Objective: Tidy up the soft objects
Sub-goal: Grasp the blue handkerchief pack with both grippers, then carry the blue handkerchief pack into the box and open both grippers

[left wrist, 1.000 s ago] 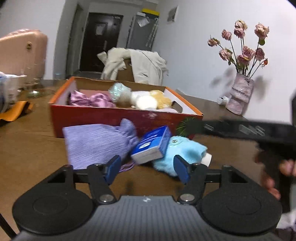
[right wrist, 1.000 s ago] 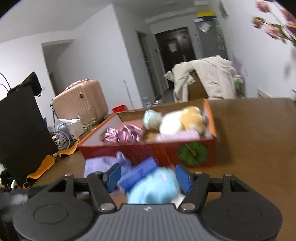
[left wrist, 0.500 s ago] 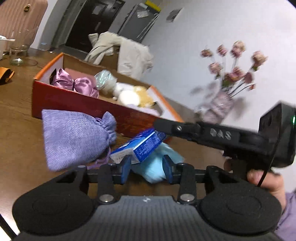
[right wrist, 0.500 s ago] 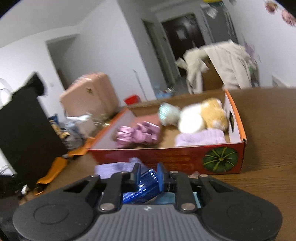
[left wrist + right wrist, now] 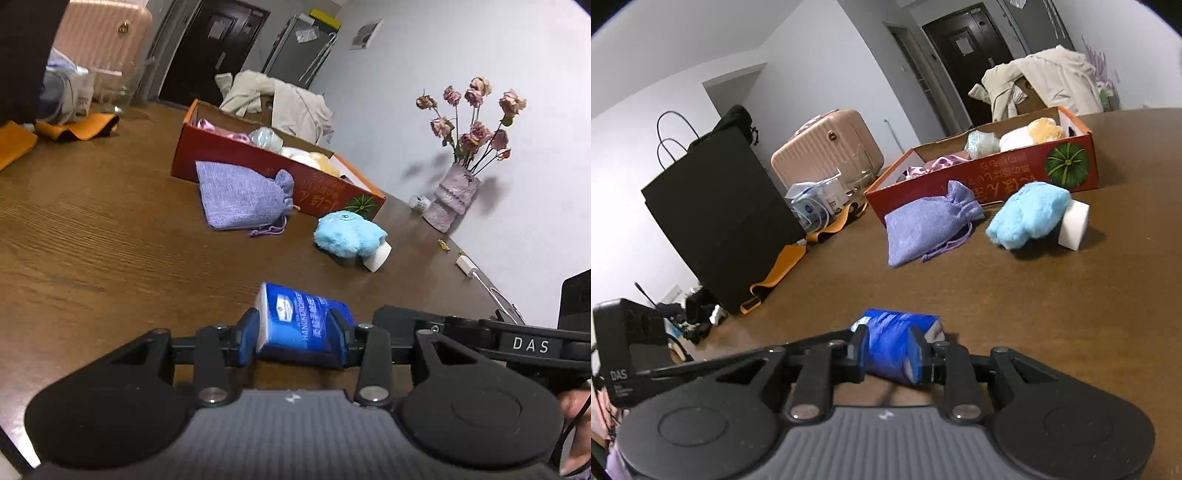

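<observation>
- The left gripper point(image 5: 292, 341) had its two blue pads on the sides of a blue tissue pack point(image 5: 301, 321). The pads were pressing on it, and the jaws were opening a little.
- The right gripper point(image 5: 888, 352) squeezed the same blue tissue pack point(image 5: 891, 349) from its own side. The wrapper looked crinkled between the pads. These jaws were opening a little too.
- So both tools held one pack at once, just above the brown table point(image 5: 92, 236), near the front edge.
- A purple drawstring bag point(image 5: 242, 197) lay flat on the table. It was touching the front wall of the red box point(image 5: 236, 157).
- A fluffy blue toy point(image 5: 347, 234) lay near the box's corner, apart from the purple bag. A white block point(image 5: 378, 256) stuck out from under it.
- Inside the red box sat a shiny pink bow point(image 5: 938, 164), a pale green puff point(image 5: 982, 142), a white ball point(image 5: 1015, 140) and a yellow ball point(image 5: 1045, 129).
- A vase of dried pink roses point(image 5: 469, 147) stood by the wall, well apart from the pack.
- A black bag point(image 5: 720, 218) and a pink suitcase point(image 5: 823, 147) were on the far left side.
</observation>
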Demonstrator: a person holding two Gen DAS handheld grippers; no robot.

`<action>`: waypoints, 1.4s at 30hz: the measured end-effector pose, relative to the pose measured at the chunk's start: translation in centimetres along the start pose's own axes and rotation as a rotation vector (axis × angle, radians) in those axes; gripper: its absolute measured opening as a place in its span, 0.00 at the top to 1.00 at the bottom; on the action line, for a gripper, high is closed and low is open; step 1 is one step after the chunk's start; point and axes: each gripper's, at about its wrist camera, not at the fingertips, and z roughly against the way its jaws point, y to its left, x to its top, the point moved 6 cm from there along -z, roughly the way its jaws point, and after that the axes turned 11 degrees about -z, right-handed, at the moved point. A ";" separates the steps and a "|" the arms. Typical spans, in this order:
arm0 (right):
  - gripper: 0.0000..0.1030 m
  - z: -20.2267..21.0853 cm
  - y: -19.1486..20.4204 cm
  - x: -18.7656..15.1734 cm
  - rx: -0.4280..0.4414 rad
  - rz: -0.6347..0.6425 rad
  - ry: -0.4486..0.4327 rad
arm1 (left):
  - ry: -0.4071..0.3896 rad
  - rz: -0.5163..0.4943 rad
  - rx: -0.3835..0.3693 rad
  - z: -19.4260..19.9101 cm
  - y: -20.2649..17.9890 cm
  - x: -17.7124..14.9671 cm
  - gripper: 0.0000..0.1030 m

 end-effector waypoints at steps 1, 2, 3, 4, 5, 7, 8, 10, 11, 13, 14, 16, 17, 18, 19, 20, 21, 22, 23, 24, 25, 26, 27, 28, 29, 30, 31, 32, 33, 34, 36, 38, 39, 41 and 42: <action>0.72 0.2 0.1 -0.3 -0.005 0.002 -0.004 | -0.010 0.002 -0.004 0.3 0.0 -0.1 0.52; 0.70 0.3 0.0 -0.5 -0.018 0.004 -0.008 | -0.014 0.007 0.001 0.6 0.0 -0.2 0.51; 0.68 0.3 -0.1 -0.6 -0.034 0.005 -0.011 | -0.015 0.008 0.005 0.7 0.0 -0.3 0.51; 0.66 0.1 -0.4 -0.7 -0.049 0.001 -0.012 | -0.014 0.006 0.007 0.7 0.0 -0.3 0.51; 0.65 0.0 -0.6 -0.8 -0.059 -0.009 -0.010 | -0.016 0.004 0.018 0.5 0.0 -0.3 0.51; 0.55 -0.2 -0.9 -0.9 -0.067 -0.026 -0.006 | -0.015 -0.006 0.047 0.1 0.2 -0.5 0.51; 0.55 -0.4 -1.0 -1.1 -0.064 -0.034 -0.005 | -0.002 -0.006 0.063 -0.3 0.4 -0.6 0.51; 0.55 -1.0 -1.2 -1.1 -0.058 -0.056 0.000 | 0.005 0.010 0.054 -0.8 0.6 -0.5 0.51; 0.55 -1.2 -1.2 -1.1 -0.056 -0.063 -0.001 | -0.002 0.022 0.039 -0.8 0.7 -0.3 0.51; 0.55 -1.7 -1.3 -0.9 -0.055 -0.073 -0.005 | -0.006 0.032 0.013 -1.2 0.8 -0.1 0.52; 0.55 -2.0 -1.3 -0.7 -0.054 -0.078 -0.006 | -0.002 0.034 0.007 -1.4 0.9 0.0 0.57; 0.58 -2.6 -1.4 -0.6 -0.058 -0.078 -0.003 | 0.018 0.025 -0.003 -2.0 1.0 0.0 0.63; 0.64 -3.0 -1.5 -0.5 -0.064 -0.077 0.001 | 0.031 0.022 -0.006 -2.3 1.1 -0.1 0.67; 0.67 -3.4 -1.6 -0.4 -0.071 -0.081 0.005 | 0.033 0.021 -0.020 -2.5 1.1 -0.2 0.69; 0.72 -3.7 -1.7 -0.5 -0.074 -0.083 0.010 | 0.029 0.024 -0.029 -2.5 1.2 -0.2 0.69; 0.74 -3.8 -1.8 -0.4 -0.073 -0.089 0.007 | 0.031 0.025 -0.030 -2.5 1.2 -0.2 0.70; 0.75 -3.8 -1.8 -0.3 -0.077 -0.094 0.004 | 0.030 0.025 -0.033 -2.5 1.2 0.0 0.71; 0.76 -3.8 -1.7 -0.1 -0.084 -0.088 0.003 | 0.026 0.024 -0.033 -2.5 1.2 0.4 0.71; 0.78 -3.7 -1.3 0.4 -0.090 -0.071 -0.007 | 0.013 0.021 -0.032 -2.5 1.2 1.2 0.71; 0.78 -3.5 -0.8 1.2 -0.092 -0.048 -0.024 | -0.005 0.018 -0.035 -2.6 1.1 2.1 0.71; 0.78 -3.4 -0.4 2.2 -0.093 -0.026 -0.042 | -0.027 0.011 -0.042 -2.9 1.1 3.6 0.71; 0.78 -3.4 0.1 3.7 -0.092 0.000 -0.065 | -0.046 0.005 -0.047 -3.2 1.2 4.9 0.71; 0.78 -3.5 0.5 5.5 -0.087 0.024 -0.088 | -0.064 -0.001 -0.051 -3.9 1.3 6.7 0.71; 0.78 -3.9 0.7 7.5 -0.082 0.052 -0.108 | -0.077 -0.009 -0.055 -4.7 1.5 8.7 0.71; 0.78 -4.4 0.8 9.5 -0.080 0.076 -0.123 | -0.086 -0.019 -0.059 -5.7 1.7 10.6 0.71; 0.78 -5.0 0.7 11.8 -0.080 0.093 -0.138 | -0.096 -0.028 -0.066 -6.9 2.0 12.6 0.71; 0.78 -5.8 0.6 13.9 -0.084 0.103 -0.149 | -0.099 -0.038 -0.071 -8.4 2.2 14.4 0.71; 0.78 -6.8 0.3 16.1 -0.094 0.117 -0.154 | -0.086 -0.043 -0.070 -10.4 2.8 16.3 0.71; 0.78 -7.9 -0.2 18.1 -0.103 0.117 -0.151 | -0.066 -0.030 -0.069 -12.1 3.2 17.7 0.71; 0.78 -9.5 -0.9 20.3 -0.120 0.106 -0.143 | -0.042 -0.018 -0.067 -13.9 3.7 19.0 0.71; 0.78 -12.4 -2.3 23.3 -0.157 0.094 -0.119 | 0.017 -0.006 -0.045 -17.8 4.8 21.1 0.71; 0.78 -15.4 -3.9 25.5 -0.193 0.084 -0.075 | 0.067 0.001 -0.019 -21.1 6.0 22.3 0.71; 0.78 -16.7 -4.7 26.1 -0.208 0.072 -0.051 | 0.109 0.020 -0.014 -22.9 6.8 22.5 0.71; 0.81 -19.7 -6.3 27.1 -0.251 0.075 0.002 | 0.187 0.057 0.002 -26.0 8.0 22.4 0.72; 0.82 -21.0 -7.1 27.4 -0.268 0.066 0.025 | 0.225 0.056 0.020 -27.4 8.5 22.2 0.73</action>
